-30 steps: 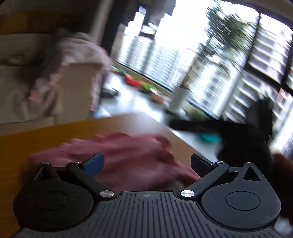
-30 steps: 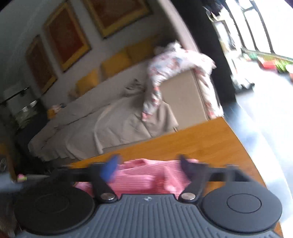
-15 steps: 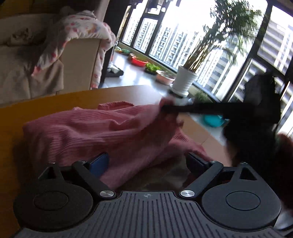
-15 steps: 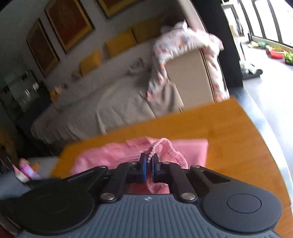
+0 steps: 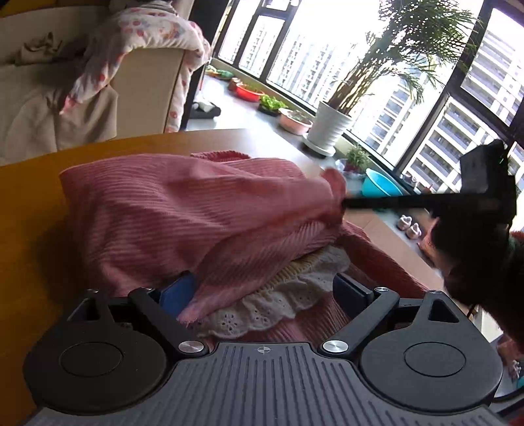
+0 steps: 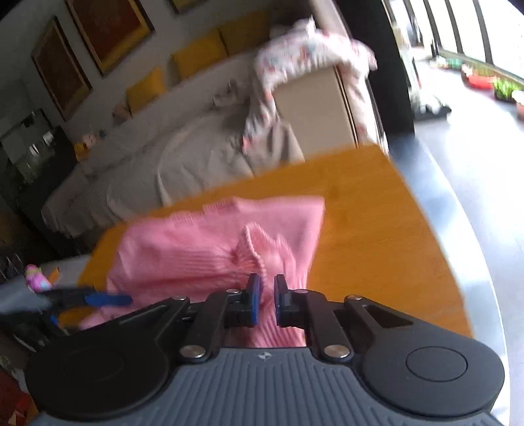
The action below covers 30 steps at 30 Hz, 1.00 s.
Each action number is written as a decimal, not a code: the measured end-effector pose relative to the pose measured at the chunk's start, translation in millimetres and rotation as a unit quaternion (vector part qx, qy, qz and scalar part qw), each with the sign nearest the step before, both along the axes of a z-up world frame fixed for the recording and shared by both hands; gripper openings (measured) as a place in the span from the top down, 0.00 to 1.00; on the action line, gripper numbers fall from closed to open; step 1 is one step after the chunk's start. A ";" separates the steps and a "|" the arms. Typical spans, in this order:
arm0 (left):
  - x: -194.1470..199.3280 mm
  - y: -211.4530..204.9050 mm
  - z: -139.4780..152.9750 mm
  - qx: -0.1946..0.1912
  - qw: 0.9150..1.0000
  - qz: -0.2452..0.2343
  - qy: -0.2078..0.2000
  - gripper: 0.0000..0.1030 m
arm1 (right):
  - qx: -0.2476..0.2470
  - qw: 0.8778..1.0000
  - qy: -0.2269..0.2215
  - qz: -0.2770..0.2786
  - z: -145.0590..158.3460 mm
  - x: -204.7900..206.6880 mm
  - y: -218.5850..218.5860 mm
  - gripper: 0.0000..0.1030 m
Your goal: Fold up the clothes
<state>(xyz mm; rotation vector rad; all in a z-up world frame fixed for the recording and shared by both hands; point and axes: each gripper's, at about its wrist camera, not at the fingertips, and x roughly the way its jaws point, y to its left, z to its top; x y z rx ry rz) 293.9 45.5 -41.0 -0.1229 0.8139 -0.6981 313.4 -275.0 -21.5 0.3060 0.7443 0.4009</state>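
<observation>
A pink ribbed sweater (image 5: 183, 209) lies bunched on the wooden table (image 5: 29, 236), with a white lace trim (image 5: 271, 304) showing under its lifted layer. My left gripper (image 5: 265, 291) stands open low over the near edge; pink fabric drapes over its left finger. From the right, my right gripper (image 5: 344, 204) pinches a fold of the sweater and holds it up off the table. In the right wrist view the right gripper (image 6: 266, 300) is shut on a ribbed edge of the sweater (image 6: 203, 249), and the left gripper's blue pad (image 6: 104, 299) shows at the left, blurred.
A beige sofa (image 5: 32, 108) with a floral garment (image 5: 147, 29) draped over its arm stands beyond the table. Potted plants (image 5: 329, 131) and bowls line the window. The table's rounded edge (image 6: 435, 249) runs close on the right, with floor beyond.
The right gripper went from open to shut on the sweater's edge and has lifted that fold. The left gripper, still open, has moved in closer under the raised layer.
</observation>
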 end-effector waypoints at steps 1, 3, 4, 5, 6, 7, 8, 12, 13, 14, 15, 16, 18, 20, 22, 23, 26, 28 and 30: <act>0.4 0.7 -0.6 -0.001 1.000 0.001 0.001 0.07 | 0.003 1.000 -0.004 0.002 0.5 2.7 2.8 0.80; -0.1 0.5 -2.0 -0.005 1.000 0.003 0.002 0.07 | 0.009 1.000 -0.011 0.005 1.6 8.1 8.3 0.75; -0.3 0.1 -2.3 -0.006 1.000 0.005 0.001 0.06 | 0.012 1.000 -0.015 0.007 2.1 10.9 11.0 0.75; -0.5 -0.2 -2.7 -0.007 1.000 0.006 0.002 0.05 | 0.015 1.000 -0.019 0.008 2.7 13.6 13.8 0.73; -0.7 -0.2 -2.8 -0.008 1.000 0.008 0.002 0.05 | 0.018 1.000 -0.023 0.010 3.2 16.3 16.5 0.67; -0.9 -0.1 -2.6 -0.010 1.000 0.009 0.004 0.05 | 0.021 0.999 -0.027 0.012 3.7 19.0 19.3 0.64; -1.0 0.1 -2.4 -0.012 1.000 0.011 0.005 0.05 | 0.024 0.999 -0.031 0.013 4.2 21.7 22.0 0.63; 0.3 5.5 -3.3 -0.034 0.999 0.023 0.016 0.05 | 0.036 0.998 -0.046 0.020 6.4 32.6 33.0 0.95; 0.6 7.7 -2.9 -0.042 0.999 0.027 0.019 0.05 | 0.039 0.998 -0.050 0.022 6.9 35.3 35.8 0.95; 0.6 10.4 -1.7 -0.052 0.998 0.032 0.020 0.04 | 0.039 0.998 -0.053 0.019 8.4 37.7 36.3 0.95; 0.2 13.1 0.1 -0.061 0.997 0.036 0.019 0.04 | 0.036 0.998 -0.057 0.013 10.9 39.7 34.4 0.95; -0.4 15.6 1.8 -0.068 0.997 0.038 0.016 0.03 | 0.034 0.998 -0.061 0.007 13.4 41.8 32.5 0.95; -1.0 19.8 4.5 -0.078 0.996 0.043 0.011 0.02 | 0.029 0.997 -0.068 -0.006 18.5 45.8 28.8 0.95; -1.3 21.7 7.0 -0.080 0.996 0.044 0.010 0.02 | 0.024 0.997 -0.075 -0.018 23.5 49.9 25.0 0.95; -2.0 23.3 10.0 -0.083 0.996 0.044 0.010 0.02 | -0.007 0.998 -0.045 -0.035 6.9 52.6 20.4 0.95; -2.3 24.1 11.4 -0.084 0.995 0.044 0.009 0.02 | -0.028 0.998 -0.025 -0.043 -4.9 52.8 17.9 0.94; -3.3 26.6 15.9 -0.088 0.995 0.044 0.008 0.02 | -0.064 0.995 -0.002 -0.074 -22.8 46.0 7.0 0.93; -4.0 28.2 18.8 -0.091 0.995 0.043 0.008 0.02 | -0.049 0.996 -0.012 -0.079 -15.7 38.3 -1.6 0.91; -3.0 29.4 23.9 -0.098 0.994 0.044 0.001 0.01 | -0.035 0.996 -0.040 -0.073 -1.2 29.1 -3.9 0.76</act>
